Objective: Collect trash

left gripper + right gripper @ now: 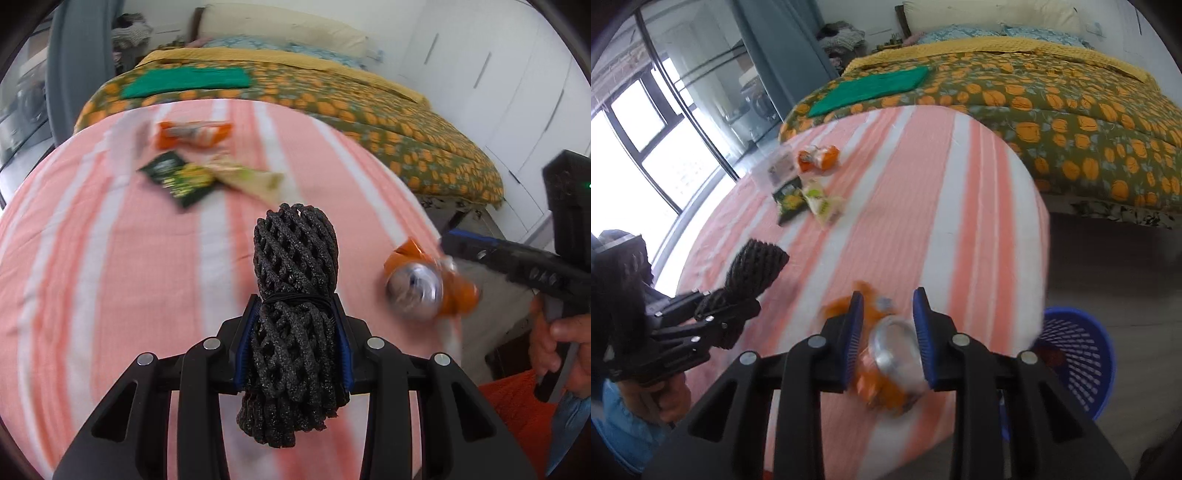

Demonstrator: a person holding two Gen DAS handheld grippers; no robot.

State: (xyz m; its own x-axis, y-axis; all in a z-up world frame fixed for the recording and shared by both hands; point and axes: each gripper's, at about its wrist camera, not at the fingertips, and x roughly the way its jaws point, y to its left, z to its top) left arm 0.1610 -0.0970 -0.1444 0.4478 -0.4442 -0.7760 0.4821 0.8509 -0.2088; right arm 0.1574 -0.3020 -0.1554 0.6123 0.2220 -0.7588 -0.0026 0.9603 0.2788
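Note:
My left gripper (295,310) is shut on a black foam net sleeve (295,251) and holds it above the pink striped cloth; it also shows in the right wrist view (757,266). My right gripper (888,310) is shut on a crushed orange can (894,354), which also shows in the left wrist view (424,288). An orange wrapper (192,134), a dark green packet (177,177) and a pale green wrapper (247,177) lie further back on the cloth.
A blue mesh basket (1078,354) stands on the floor at the right of the striped table (979,221). A bed with a pumpkin-print cover (1071,110) and a green cloth (871,88) lies behind. Windows are at the left.

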